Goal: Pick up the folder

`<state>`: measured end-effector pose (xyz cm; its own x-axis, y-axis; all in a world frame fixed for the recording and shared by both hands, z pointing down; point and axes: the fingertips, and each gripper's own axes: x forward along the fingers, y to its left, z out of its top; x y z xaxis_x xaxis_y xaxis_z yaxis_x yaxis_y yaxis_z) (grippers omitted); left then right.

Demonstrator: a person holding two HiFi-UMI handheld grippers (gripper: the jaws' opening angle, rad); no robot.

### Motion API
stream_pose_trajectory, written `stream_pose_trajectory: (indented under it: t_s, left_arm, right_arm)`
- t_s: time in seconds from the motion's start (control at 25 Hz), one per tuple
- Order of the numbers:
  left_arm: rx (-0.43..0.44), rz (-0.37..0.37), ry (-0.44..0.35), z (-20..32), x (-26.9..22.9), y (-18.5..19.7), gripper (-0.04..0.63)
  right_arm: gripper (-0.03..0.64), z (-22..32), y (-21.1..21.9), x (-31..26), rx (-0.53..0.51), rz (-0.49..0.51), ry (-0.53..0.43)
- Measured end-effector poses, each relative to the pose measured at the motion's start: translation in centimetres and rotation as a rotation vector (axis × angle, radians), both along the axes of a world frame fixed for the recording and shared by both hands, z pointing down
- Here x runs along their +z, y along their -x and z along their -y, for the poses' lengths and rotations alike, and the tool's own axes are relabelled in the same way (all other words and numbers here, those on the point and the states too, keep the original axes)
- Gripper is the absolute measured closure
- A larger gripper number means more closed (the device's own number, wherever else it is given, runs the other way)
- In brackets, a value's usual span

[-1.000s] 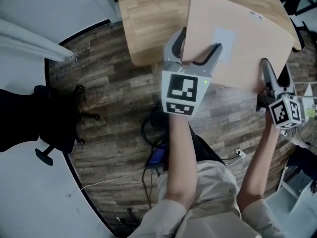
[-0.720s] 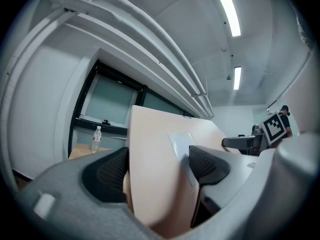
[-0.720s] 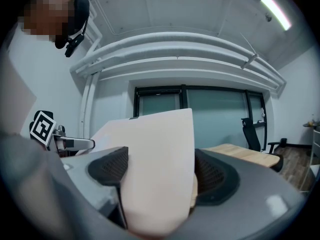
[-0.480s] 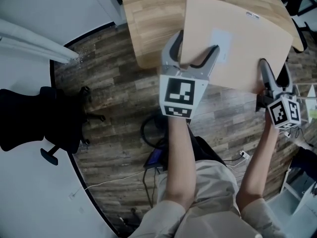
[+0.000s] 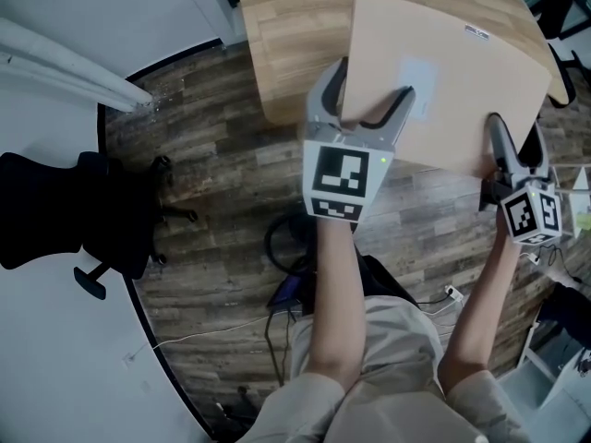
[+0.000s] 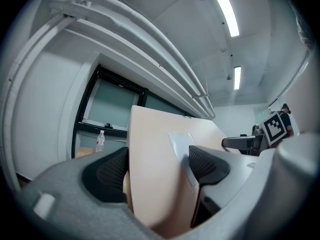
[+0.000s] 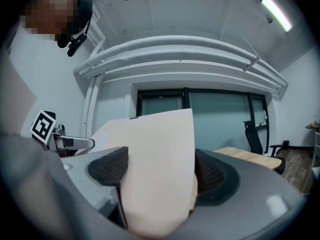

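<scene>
The tan folder [image 5: 462, 100] is held at its near edge by both grippers, in front of the wooden worktop [image 5: 286, 35] and partly covering it in the head view. The left gripper [image 5: 373, 78] is closed on the folder's near left corner, one pad on each face. The right gripper [image 5: 515, 125] is clamped on the near right corner in the same way, so the gripped edge runs from one gripper to the other.

In the left gripper view the folder [image 6: 155, 144] rises out of the gripper [image 6: 157, 170] toward the windows. Its free edge points away from the person, and a pale label [image 6: 180, 144] sits on its face. The right gripper view shows the same, with the folder [image 7: 160, 149] standing up from the closed gripper [image 7: 162, 173]. The sheet bows slightly. Its outline looks near square here, so I cannot tell its long axis.
</scene>
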<state>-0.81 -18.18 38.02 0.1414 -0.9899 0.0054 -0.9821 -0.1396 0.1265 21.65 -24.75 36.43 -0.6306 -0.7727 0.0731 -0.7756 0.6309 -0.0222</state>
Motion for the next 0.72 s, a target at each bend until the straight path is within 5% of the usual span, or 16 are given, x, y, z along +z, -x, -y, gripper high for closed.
stream_pose_trajectory:
  t_s: [0.72]
  left_arm:
    - [-0.025,0.002,0.008,-0.1,-0.2,-0.6,0.209]
  right_arm:
    - [0.206,0.4,-0.4,-0.1,-0.02,-0.001,-0.007]
